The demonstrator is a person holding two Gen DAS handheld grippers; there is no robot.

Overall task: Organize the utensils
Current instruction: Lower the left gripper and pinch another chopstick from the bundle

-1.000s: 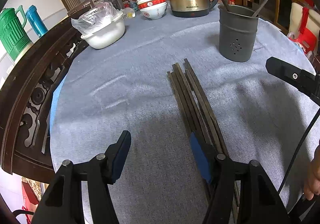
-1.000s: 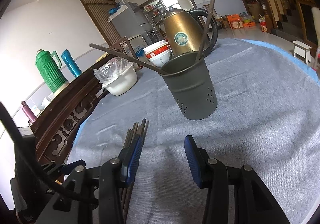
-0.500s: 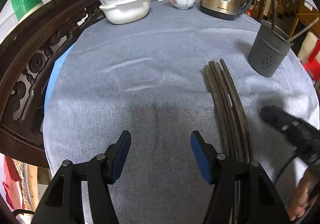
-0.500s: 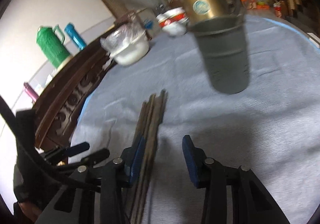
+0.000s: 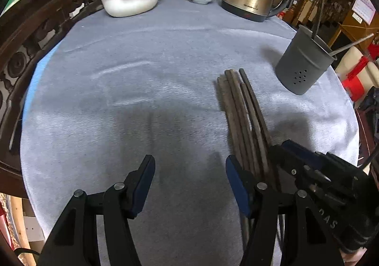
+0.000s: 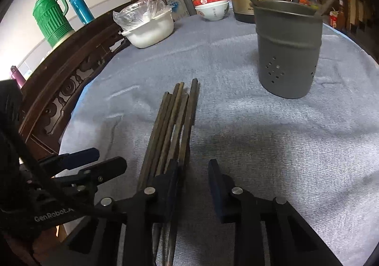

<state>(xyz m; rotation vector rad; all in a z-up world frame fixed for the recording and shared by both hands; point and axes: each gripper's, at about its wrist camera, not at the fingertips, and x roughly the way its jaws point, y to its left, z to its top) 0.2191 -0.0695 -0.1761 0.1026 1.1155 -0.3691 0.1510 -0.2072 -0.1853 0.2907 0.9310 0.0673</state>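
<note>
On the grey cloth of the table [image 5: 165, 57], the bundle of dark chopsticks [image 6: 175, 123] lies flat, its far ends pointing toward the perforated grey utensil holder [image 6: 289, 52], which stands upright just beyond and to the right of them with two chopsticks already leaning inside. Over the last second the right tool [image 6: 193, 185] has swung down from facing the holder to sit low over the near ends of the bundle, and its jaws are closing. In the right wrist view the left blue pad lies over or against the rightmost sticks, while the gap between the pads shows mostly bare cloth, so I cannot tell whether a stick is truly between them yet; nothing looks gripped. The left tool [image 5: 189, 185] has meanwhile drifted so the bundle now lies off to its right rather than under its right finger; it is about half open, empty, hovering over bare cloth. That suggests the right tool is taking the next pick, likely a single outer chopstick, for transfer to the holder. With most sticks still on the table, the sorting is early on.
</note>
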